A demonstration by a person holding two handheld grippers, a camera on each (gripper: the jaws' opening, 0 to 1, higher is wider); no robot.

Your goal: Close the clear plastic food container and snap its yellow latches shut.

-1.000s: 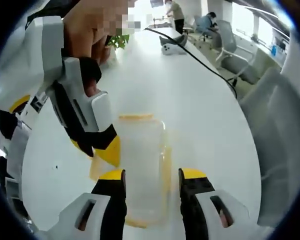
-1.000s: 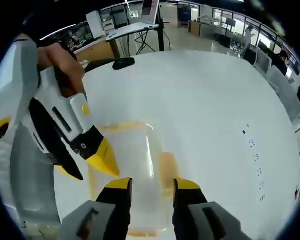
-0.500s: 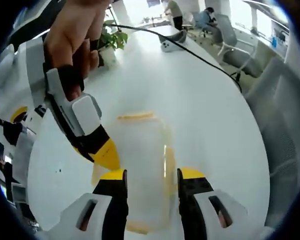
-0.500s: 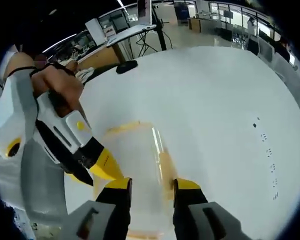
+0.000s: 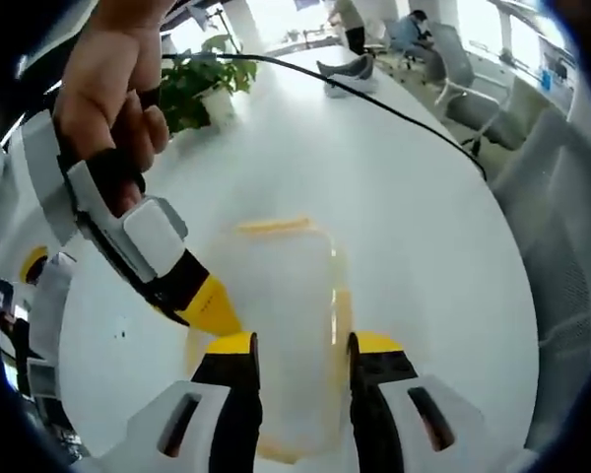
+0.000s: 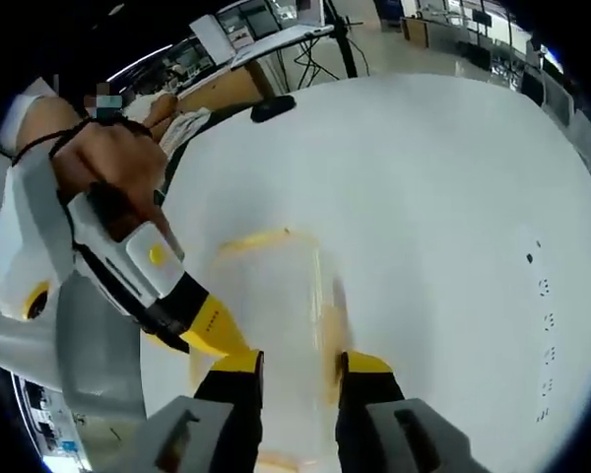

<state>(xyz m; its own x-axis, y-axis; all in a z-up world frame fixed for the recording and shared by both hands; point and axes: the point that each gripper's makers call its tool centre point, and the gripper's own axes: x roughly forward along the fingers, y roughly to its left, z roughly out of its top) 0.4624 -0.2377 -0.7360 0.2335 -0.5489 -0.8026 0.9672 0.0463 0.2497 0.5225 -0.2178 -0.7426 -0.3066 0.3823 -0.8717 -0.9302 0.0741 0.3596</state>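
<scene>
The clear plastic container [image 5: 276,315] lies on the white table [image 5: 424,227], lid on top, with yellow latches along its far end [image 5: 274,226] and right side [image 5: 341,315]. My left gripper [image 5: 300,347] hovers open over its near end, jaws straddling the lid. The right gripper [image 5: 212,307] comes in from the left, its yellow tip at the container's left edge. In the right gripper view the container [image 6: 276,296] sits under my open right gripper [image 6: 300,365]. There the left gripper [image 6: 215,333] touches the container's left side with its yellow tip.
A potted plant [image 5: 202,84] stands at the table's far side, with a black cable [image 5: 374,99] running across and office chairs [image 5: 473,89] beyond. A dark flat object [image 6: 276,106] lies at the table's far edge. Small dark marks [image 6: 544,296] dot the table on the right.
Both views have tilted and drawn closer over the container. Each gripper's yellow tip has slid further down along the container's left side. The container stays in place.
</scene>
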